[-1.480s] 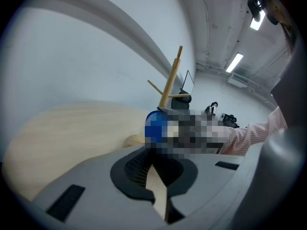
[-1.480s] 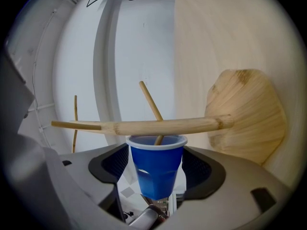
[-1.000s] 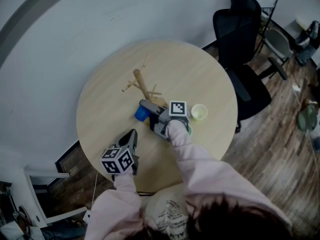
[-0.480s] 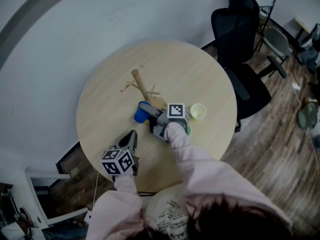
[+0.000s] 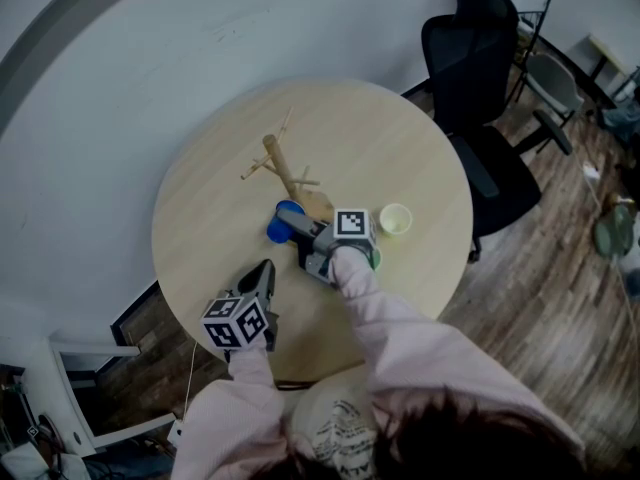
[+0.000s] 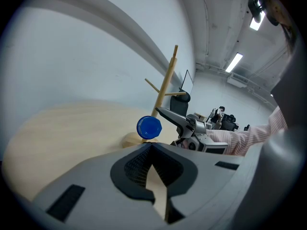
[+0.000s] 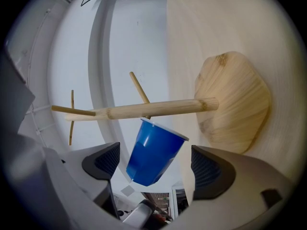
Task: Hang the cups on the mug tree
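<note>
Right gripper view: right gripper (image 7: 151, 169) jaws, just opened, flank blue cup (image 7: 154, 150) hanging on mug tree (image 7: 144, 110); left gripper (image 6: 152, 148) jaws together.

I see the mug tree (image 5: 285, 173) standing on the table (image 5: 400, 138), left of its middle. One cup (image 5: 281, 228) hangs on the tree's near side, between my right gripper's (image 7: 152, 163) jaws, which have just been opening and stand clear of it. A second cup (image 5: 396, 220) stands right of that gripper. My left gripper (image 5: 262, 273) hovers nearer me, by the table's near edge. A chair (image 5: 475, 58) sits behind the table, to the right.
</note>
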Available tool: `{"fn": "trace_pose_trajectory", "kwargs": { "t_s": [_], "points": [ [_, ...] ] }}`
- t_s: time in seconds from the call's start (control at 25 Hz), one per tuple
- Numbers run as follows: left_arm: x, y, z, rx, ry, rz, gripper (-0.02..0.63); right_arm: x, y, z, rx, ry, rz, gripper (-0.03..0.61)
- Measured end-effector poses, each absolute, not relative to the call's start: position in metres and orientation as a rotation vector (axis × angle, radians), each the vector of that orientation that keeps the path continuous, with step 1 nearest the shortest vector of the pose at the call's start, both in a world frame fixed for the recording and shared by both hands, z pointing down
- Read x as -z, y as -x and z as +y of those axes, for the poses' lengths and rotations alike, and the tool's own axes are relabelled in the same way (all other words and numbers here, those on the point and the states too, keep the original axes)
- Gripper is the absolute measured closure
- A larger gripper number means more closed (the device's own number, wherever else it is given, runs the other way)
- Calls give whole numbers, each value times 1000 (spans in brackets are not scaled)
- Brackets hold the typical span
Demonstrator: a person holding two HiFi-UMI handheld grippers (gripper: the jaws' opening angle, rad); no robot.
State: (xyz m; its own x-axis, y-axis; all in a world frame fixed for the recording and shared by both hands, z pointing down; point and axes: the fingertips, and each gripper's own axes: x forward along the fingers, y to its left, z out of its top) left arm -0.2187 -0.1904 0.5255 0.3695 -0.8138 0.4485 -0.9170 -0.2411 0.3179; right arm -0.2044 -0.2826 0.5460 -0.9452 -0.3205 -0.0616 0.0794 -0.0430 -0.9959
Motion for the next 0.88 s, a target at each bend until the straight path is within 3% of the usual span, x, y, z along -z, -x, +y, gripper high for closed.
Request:
{"fn": "trace_pose_trajectory", "kwargs": {
  "t_s": [0.88],
  "points": [
    [-529, 214, -170, -250, -2122, -1460, 614, -528, 208, -217, 1868, 50, 2349, 144]
  ]
}}
